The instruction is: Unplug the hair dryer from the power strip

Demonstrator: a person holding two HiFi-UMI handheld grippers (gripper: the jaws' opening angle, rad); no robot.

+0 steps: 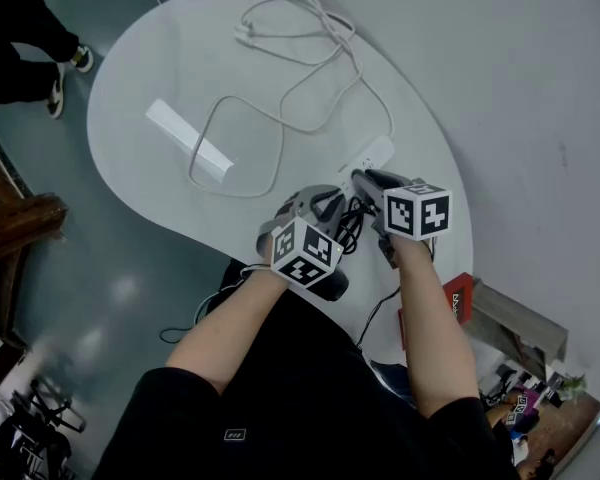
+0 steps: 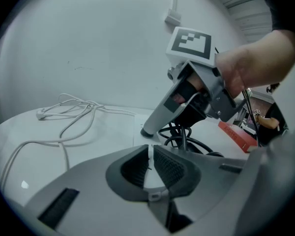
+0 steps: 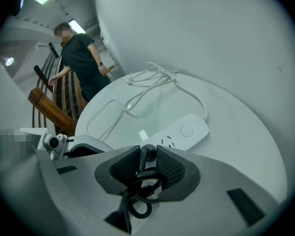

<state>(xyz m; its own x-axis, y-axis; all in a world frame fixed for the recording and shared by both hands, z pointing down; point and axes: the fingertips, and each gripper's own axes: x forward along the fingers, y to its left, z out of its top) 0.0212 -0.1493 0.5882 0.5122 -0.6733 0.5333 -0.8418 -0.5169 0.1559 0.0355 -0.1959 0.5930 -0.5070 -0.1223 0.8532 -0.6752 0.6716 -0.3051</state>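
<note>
A white power strip (image 1: 376,154) lies near the table's right edge, with its white cable (image 1: 300,58) looping away across the top. The hair dryer's black plug (image 3: 147,152) sits in the strip (image 3: 187,130), and its black cord (image 1: 353,224) coils beneath. My right gripper (image 3: 148,164) points steeply down, its pads shut on the plug and cord; it is also in the left gripper view (image 2: 150,130) and the head view (image 1: 366,181). My left gripper (image 2: 150,167) is nearly closed on the strip's white near end (image 2: 136,132), beside the right one (image 1: 335,200). The dryer's body is hidden.
A flat white bar (image 1: 188,138) lies on the round white table (image 1: 160,78). A red box (image 1: 458,296) sits at the right. A wooden chair (image 1: 20,223) and a standing person (image 1: 30,38) are left of the table. A black cable (image 1: 195,313) hangs below the near edge.
</note>
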